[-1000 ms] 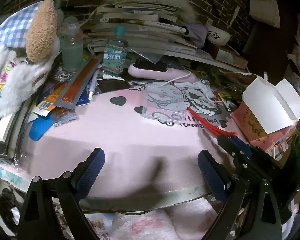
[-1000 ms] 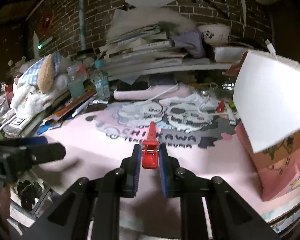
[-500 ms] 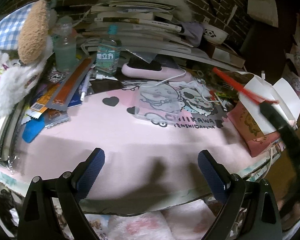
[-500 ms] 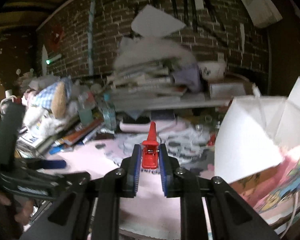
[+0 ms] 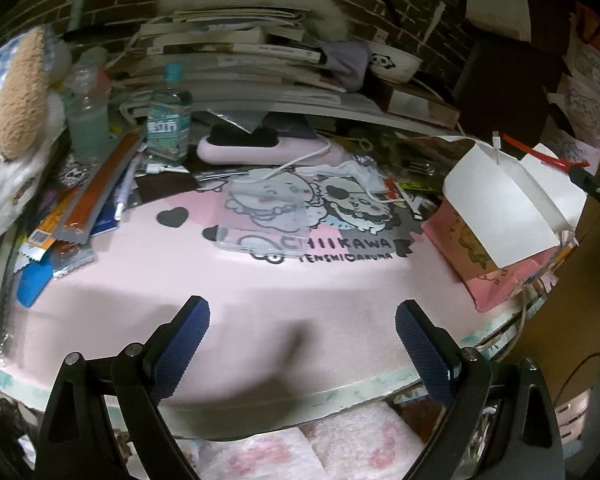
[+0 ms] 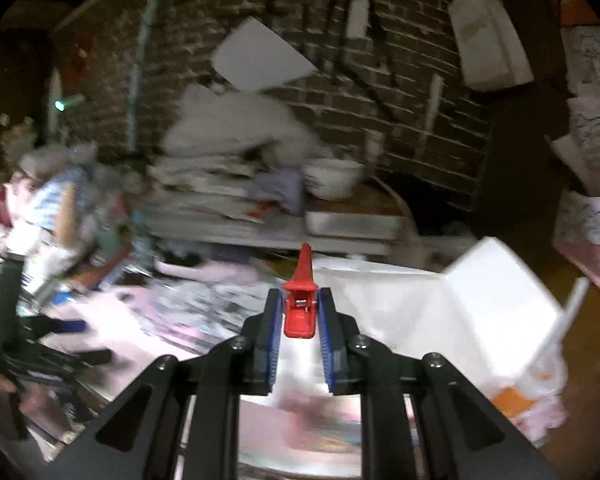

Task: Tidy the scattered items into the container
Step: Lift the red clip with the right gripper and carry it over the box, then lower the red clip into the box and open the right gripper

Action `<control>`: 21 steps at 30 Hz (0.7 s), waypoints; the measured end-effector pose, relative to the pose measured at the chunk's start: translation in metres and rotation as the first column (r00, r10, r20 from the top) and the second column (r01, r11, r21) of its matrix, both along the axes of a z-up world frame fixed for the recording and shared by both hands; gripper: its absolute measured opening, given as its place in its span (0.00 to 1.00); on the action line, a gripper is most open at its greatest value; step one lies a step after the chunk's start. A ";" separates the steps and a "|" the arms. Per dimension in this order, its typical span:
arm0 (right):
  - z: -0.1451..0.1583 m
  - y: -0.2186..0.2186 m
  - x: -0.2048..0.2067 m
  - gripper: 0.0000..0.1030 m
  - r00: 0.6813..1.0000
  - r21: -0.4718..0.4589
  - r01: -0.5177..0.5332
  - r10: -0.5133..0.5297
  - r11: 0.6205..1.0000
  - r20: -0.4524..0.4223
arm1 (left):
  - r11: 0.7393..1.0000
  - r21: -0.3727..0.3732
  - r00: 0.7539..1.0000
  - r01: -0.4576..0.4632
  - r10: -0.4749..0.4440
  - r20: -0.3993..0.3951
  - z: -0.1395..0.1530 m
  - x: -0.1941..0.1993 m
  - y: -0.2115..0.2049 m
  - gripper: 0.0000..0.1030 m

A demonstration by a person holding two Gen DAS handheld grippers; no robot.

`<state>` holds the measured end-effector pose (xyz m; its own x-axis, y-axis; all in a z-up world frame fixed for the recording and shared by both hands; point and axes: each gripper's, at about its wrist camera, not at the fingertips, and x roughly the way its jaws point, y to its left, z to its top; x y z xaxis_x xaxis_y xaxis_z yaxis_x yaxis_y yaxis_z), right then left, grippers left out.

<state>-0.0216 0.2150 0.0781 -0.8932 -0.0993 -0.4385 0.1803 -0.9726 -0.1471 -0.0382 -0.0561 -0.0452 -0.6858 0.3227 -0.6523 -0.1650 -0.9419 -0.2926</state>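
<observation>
My right gripper (image 6: 299,312) is shut on a red hair clip (image 6: 300,304), whose thin tip points forward over the open white flaps of the pink cartoon box (image 6: 440,312). In the left wrist view the same red hair clip (image 5: 540,154) shows above the far right side of the pink box (image 5: 500,216), with the right gripper's dark finger just behind it at the frame edge. My left gripper (image 5: 302,336) hangs open over the near edge of the pink mat (image 5: 180,280), with nothing between its blue pads. A clear phone case (image 5: 268,212) lies on the mat's cartoon print.
Snack wrappers (image 5: 80,208), a pen (image 5: 124,196) and a blue item (image 5: 32,284) lie at the mat's left. Two bottles (image 5: 168,120), a plush toy (image 5: 20,92), a pink hairbrush (image 5: 260,148) with a white cable and stacked books (image 5: 240,60) crowd the back.
My right gripper has risen off the mat with the red clip and swung right, until it hangs over the pink box. The left gripper drifted slightly and stayed open.
</observation>
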 end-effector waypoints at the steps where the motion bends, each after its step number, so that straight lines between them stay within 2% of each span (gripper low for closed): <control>1: 0.004 0.012 -0.005 0.14 0.999 0.017 0.021 -0.022 1.000 0.030 | 1.000 0.001 1.000 0.004 -0.004 0.002 0.000 -0.001 0.002 0.90; 2: 0.005 0.019 -0.008 0.15 0.998 0.024 0.033 -0.034 0.999 0.048 | 1.000 -0.001 1.000 0.007 -0.007 0.003 0.000 -0.001 0.003 0.90; 6: 0.003 0.046 -0.033 0.14 0.975 0.055 0.052 -0.062 0.997 0.211 | 1.000 -0.003 1.000 0.014 -0.014 0.005 0.000 -0.003 0.007 0.91; 8: -0.001 0.056 -0.049 0.14 0.949 0.059 0.054 -0.069 0.997 0.308 | 1.000 -0.004 1.000 0.019 -0.019 0.004 0.001 -0.003 0.009 0.90; 13: -0.011 0.067 -0.079 0.14 0.890 0.112 0.063 -0.106 0.992 0.443 | 0.999 -0.011 0.999 0.034 -0.034 0.012 0.000 -0.004 0.013 0.91; 18: -0.029 0.068 -0.096 0.15 0.836 0.171 0.055 -0.140 0.984 0.531 | 0.999 -0.026 0.999 0.039 -0.039 0.019 0.000 -0.005 0.018 0.90; 21: -0.037 0.068 -0.101 0.15 0.817 0.198 0.056 -0.159 0.979 0.554 | 0.998 -0.030 0.999 0.049 -0.049 0.013 0.003 -0.003 0.020 0.90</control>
